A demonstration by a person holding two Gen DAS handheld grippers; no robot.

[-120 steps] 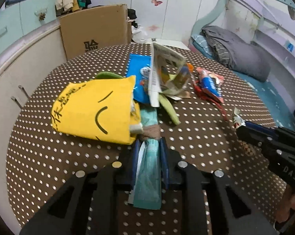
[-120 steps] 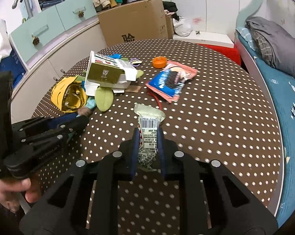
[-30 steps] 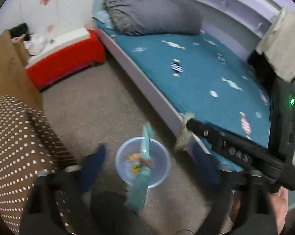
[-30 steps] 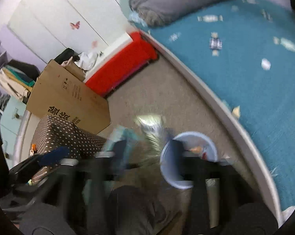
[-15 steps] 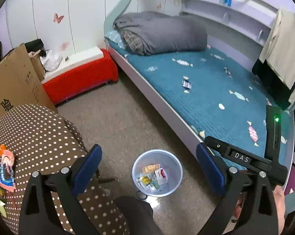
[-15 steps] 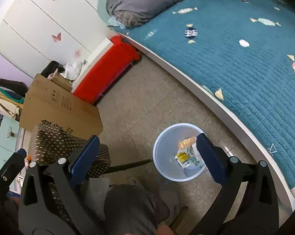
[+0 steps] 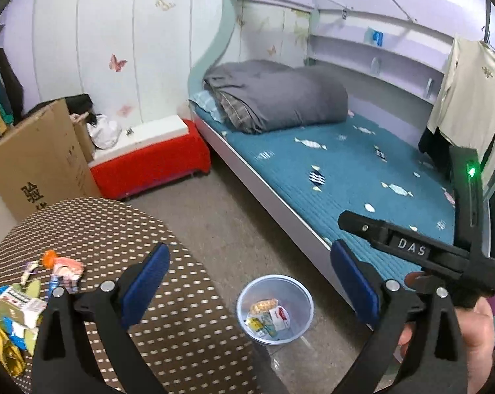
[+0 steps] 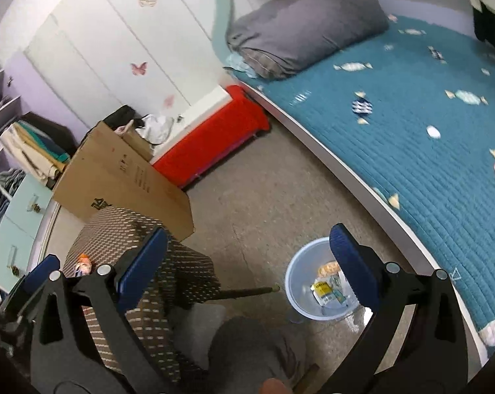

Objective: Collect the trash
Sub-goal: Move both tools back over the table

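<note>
Hovering with both tools empty above the floor: left gripper (image 7: 250, 282) and right gripper (image 8: 247, 262) each spread wide, holding nothing. Sitting on the floor below, between the table (image 7: 122, 229) and the bed (image 7: 346, 177): the bin (image 7: 275, 308), already containing several wrappers. Judging the drop-off step complete; calling next for swinging back toward the table. Remaining trash (image 7: 21, 305) lying on the tabletop, well to the left of the left gripper.
</note>
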